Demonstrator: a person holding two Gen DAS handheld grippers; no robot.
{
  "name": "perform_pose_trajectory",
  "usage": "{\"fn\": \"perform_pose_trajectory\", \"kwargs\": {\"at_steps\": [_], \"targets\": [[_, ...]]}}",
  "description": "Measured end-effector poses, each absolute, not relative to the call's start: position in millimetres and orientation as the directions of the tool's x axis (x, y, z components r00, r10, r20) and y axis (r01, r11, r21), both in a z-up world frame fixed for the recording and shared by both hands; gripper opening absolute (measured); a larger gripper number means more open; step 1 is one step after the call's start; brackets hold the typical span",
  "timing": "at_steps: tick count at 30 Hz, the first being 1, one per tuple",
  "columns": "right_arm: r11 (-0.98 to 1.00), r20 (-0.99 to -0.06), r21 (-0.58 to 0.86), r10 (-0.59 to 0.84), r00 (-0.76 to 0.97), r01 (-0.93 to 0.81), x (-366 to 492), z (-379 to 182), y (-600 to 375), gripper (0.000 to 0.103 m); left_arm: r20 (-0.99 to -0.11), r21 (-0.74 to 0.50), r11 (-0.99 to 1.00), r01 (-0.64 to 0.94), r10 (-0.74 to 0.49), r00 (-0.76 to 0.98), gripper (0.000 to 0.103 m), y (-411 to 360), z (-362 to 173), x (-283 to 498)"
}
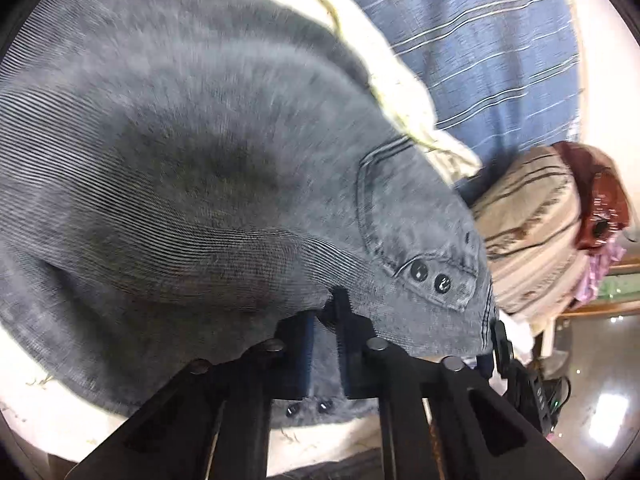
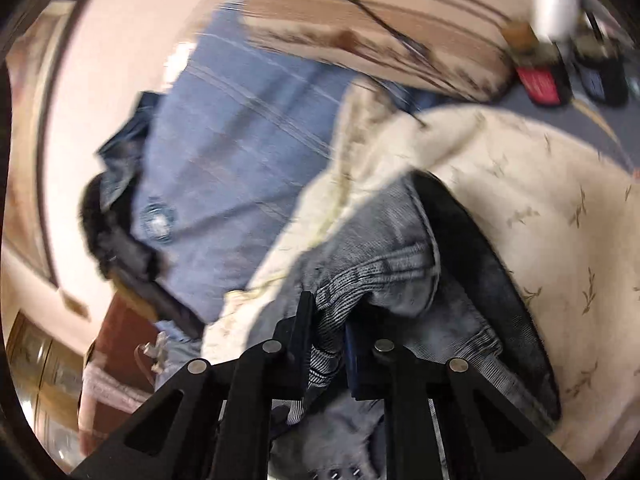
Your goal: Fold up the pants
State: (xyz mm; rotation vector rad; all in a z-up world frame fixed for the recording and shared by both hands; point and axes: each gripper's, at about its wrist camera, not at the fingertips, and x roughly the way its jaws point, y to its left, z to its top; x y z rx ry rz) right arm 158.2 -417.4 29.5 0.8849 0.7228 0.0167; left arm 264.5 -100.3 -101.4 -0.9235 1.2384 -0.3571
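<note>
The grey denim pants fill most of the left wrist view, draped over a cream sheet, with a buttoned pocket flap near my fingers. My left gripper is shut on a fold of the pants fabric near that pocket. In the right wrist view the same pants lie bunched on the cream sheet, and my right gripper is shut on a ribbed edge of them. Both views are blurred.
A cream patterned bedsheet lies under the pants. A blue striped cloth lies beyond, also in the right wrist view. A beige striped pillow sits at right, with a red-brown item on it. Dark gadgets lie far right.
</note>
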Motion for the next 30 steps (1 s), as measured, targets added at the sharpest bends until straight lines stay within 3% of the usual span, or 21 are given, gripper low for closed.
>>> {"fn": "perform_pose_trajectory", "kwargs": {"at_steps": [2,5,7,10,15,19,22,25,30], "targets": [[0.697,-0.585,0.672,0.296,0.755,0.248,153.1,37.3,-409.1,0.013,-0.649,-0.752,0.633,-0.183,-0.664,0.372,0.005,-94.5,-86.8,256.9],[0.687,-0.672,0.641,0.288,0.682,0.342,152.3,22.1,-412.8,0.012,-0.664,-0.734,0.662,-0.152,-0.650,0.370,0.002,-97.8,-70.9,247.9],[0.622,-0.635,0.701,0.319,0.704,0.350,139.4,23.4,-420.6,0.012,-0.634,-0.757,0.642,-0.120,-0.680,0.367,0.002,-95.8,-52.3,230.5],[0.686,-0.650,0.644,0.256,0.715,0.340,119.0,48.7,-413.4,0.012,-0.648,-0.723,0.691,-0.025,-0.665,0.371,0.003,-97.9,-37.5,201.2],[0.696,-0.835,0.494,0.214,0.507,0.520,119.1,-2.1,-401.5,0.012,-0.776,-0.604,0.795,-0.066,-0.566,0.280,0.002,-99.1,-88.1,193.4],[0.725,-0.819,0.485,0.181,0.545,0.489,112.1,16.5,-397.9,0.012,-0.731,-0.644,0.764,-0.043,-0.597,0.330,0.003,-90.6,-78.2,187.7],[0.758,-0.862,0.410,0.140,0.487,0.508,116.4,7.0,-389.3,0.012,-0.781,-0.573,0.820,-0.014,-0.541,0.311,0.003,-95.0,-82.2,187.7],[0.756,-0.891,0.379,0.143,0.430,0.533,118.3,-9.4,-388.9,0.015,-0.824,-0.514,0.858,0.011,-0.497,0.272,0.004,-113.2,-96.1,188.4],[0.709,-0.876,0.426,0.168,0.453,0.562,111.8,-4.9,-399.3,0.033,-0.827,-0.456,0.886,0.089,-0.459,0.325,0.008,-115.7,-81.3,177.6]]}}
